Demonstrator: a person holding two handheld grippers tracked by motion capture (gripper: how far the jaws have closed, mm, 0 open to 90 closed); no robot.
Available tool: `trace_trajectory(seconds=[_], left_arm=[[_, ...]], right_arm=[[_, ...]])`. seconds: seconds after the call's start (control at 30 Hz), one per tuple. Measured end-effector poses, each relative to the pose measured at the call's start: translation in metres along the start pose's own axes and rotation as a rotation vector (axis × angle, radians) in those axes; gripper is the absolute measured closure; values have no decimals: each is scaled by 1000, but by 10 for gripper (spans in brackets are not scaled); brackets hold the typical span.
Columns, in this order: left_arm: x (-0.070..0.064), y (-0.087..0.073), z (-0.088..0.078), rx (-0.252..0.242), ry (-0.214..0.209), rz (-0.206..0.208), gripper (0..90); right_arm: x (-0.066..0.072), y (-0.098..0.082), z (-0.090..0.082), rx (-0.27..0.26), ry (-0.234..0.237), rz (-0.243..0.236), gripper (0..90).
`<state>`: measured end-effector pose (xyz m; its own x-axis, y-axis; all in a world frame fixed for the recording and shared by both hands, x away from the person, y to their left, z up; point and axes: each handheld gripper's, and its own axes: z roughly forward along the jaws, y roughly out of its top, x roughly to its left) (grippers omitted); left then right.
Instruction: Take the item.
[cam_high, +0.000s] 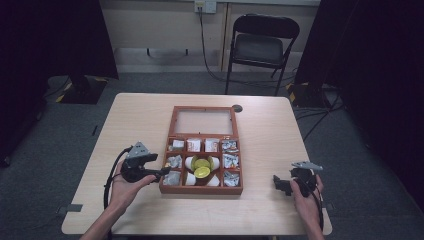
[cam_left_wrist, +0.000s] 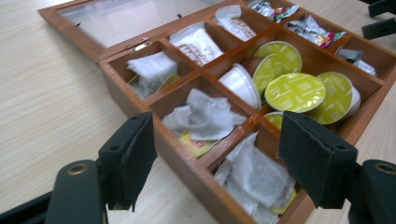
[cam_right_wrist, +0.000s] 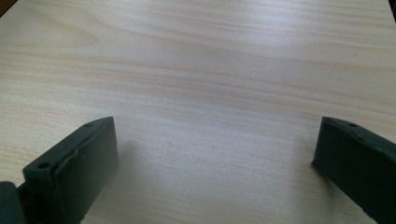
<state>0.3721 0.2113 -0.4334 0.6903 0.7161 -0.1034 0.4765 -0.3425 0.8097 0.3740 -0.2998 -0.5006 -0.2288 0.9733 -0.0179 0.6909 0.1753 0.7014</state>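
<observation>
Nearest me, my left gripper (cam_left_wrist: 212, 158) hangs at the wooden box's (cam_high: 200, 190) near-left corner, jaws parted around nothing, lined up on the tea bag (cam_left_wrist: 254, 179) there. My right gripper (cam_high: 284, 184) waits released over bare table (cam_right_wrist: 201, 70), far right.

No lettering anywhere is sharp enough to read.

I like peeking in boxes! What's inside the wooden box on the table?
The wooden box holds nine compartments: white tea bags, printed sachets, shiny foil packets and yellow-lidded capsules in the middle. Whatever lies underneath those piles is covered.
</observation>
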Motion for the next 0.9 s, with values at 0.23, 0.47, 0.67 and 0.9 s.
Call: trace_trajectory(seconds=[0.23, 0.47, 0.67, 0.9], left_arm=[[-11, 14, 8, 2, -37, 42, 290], [-21, 21, 18, 16, -74, 69, 304], [-22, 30, 24, 8, -105, 61, 307], [-30, 37, 35, 30, -140, 68, 311]], right_arm=[[0, 0, 0, 0, 0, 0, 0], [0, 0, 0, 1, -1, 1, 0], [0, 0, 0, 0, -1, 0, 0], [0, 0, 0, 0, 0, 0, 0]])
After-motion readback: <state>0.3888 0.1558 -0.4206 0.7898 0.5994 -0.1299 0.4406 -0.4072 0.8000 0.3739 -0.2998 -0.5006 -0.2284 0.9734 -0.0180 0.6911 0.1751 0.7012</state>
